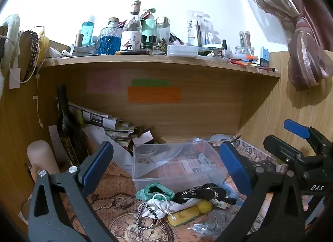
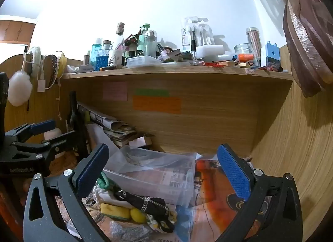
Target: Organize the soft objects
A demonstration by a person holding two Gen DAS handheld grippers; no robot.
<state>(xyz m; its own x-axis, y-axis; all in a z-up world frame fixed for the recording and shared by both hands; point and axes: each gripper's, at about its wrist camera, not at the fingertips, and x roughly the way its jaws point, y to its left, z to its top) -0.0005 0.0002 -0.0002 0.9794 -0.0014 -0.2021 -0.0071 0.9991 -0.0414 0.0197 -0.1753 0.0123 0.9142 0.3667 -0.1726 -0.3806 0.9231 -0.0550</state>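
Note:
A pile of soft things lies on the printed desk cover in front of a clear plastic box (image 1: 179, 165): a green knitted band (image 1: 155, 192), a black patterned band (image 1: 199, 194), a white pouch (image 1: 166, 205), a yellow sponge (image 1: 183, 215) and a yellow ball (image 1: 205, 206). My left gripper (image 1: 166, 169) is open and empty above the pile. My right gripper (image 2: 164, 171) is open and empty over the box (image 2: 158, 177), with the black band (image 2: 143, 202), sponge (image 2: 114, 210) and ball (image 2: 138, 215) low between its fingers.
A wooden shelf (image 1: 158, 60) crowded with bottles and jars runs overhead. A dark bottle (image 1: 66, 125) and stacked papers (image 1: 108, 125) stand at the back left. A beaded bracelet (image 1: 145, 217) and silver scrubber (image 1: 212, 221) lie near the pile. A curtain (image 1: 308, 54) hangs at right.

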